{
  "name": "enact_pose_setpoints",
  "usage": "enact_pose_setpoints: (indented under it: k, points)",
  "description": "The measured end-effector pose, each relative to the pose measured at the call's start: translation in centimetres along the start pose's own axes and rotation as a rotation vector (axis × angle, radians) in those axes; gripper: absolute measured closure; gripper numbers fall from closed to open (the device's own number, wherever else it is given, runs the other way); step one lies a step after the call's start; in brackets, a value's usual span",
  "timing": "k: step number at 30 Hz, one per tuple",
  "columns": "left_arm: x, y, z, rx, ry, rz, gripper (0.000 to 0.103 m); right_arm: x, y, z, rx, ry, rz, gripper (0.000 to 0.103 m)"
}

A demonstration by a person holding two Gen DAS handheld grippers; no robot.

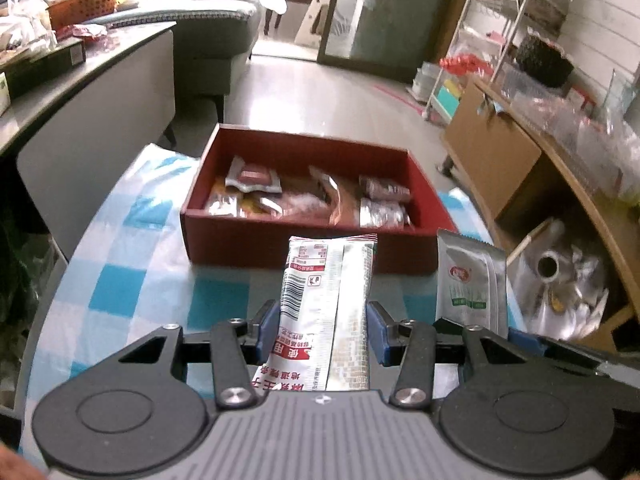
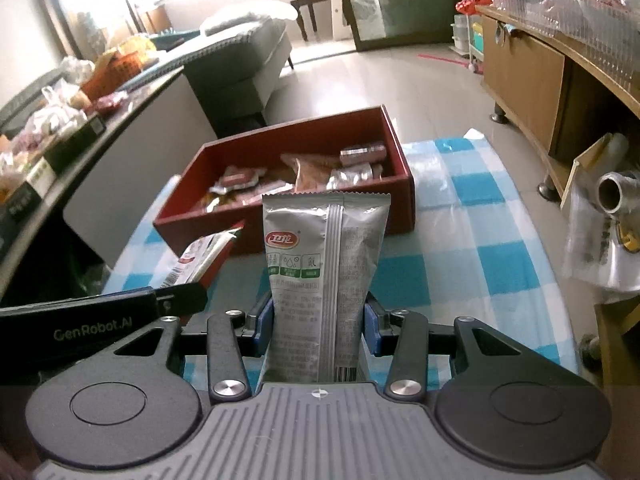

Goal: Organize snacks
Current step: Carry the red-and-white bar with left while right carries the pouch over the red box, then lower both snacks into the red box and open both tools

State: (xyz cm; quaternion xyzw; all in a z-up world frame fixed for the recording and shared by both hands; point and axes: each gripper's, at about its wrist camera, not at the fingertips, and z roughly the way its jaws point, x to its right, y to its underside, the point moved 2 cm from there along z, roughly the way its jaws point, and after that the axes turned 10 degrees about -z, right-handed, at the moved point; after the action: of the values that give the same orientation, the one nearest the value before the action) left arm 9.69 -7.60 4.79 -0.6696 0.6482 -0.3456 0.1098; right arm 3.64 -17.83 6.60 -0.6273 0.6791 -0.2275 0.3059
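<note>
A red box [image 1: 304, 246] [image 2: 320, 222] with several snack packets inside sits on a blue-and-white checked cloth [image 1: 116, 264] [image 2: 472, 264]. My left gripper [image 1: 325, 332] is shut on a white and red snack packet [image 1: 320, 304], held short of the box's near wall. My right gripper [image 2: 318, 330] is shut on a silver snack packet with a red logo and green labels [image 2: 326, 264], also short of the box. Each held packet shows in the other view: the silver one at right [image 1: 470, 284], the white and red one at left [image 2: 204, 258].
A grey table with bags, boxes and an orange basket [image 1: 84, 6] stands to the left. A wooden cabinet [image 1: 504, 156] [image 2: 528, 76] with clutter stands to the right. A sofa [image 2: 244, 56] and bare floor lie beyond the box.
</note>
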Motion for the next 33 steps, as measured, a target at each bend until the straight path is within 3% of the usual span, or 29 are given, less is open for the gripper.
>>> enact_pose_setpoints:
  k: [17, 33]
  points:
    - [0.7, -6.5, 4.1, 0.083, -0.042, 0.01, 0.063, 0.9, -6.0, 4.4, 0.063, -0.007, 0.043, 0.051]
    - [-0.1, -10.8, 9.8, 0.101, -0.093, -0.009, 0.064, 1.0, -10.2, 10.2, 0.07, -0.003, 0.042, 0.052]
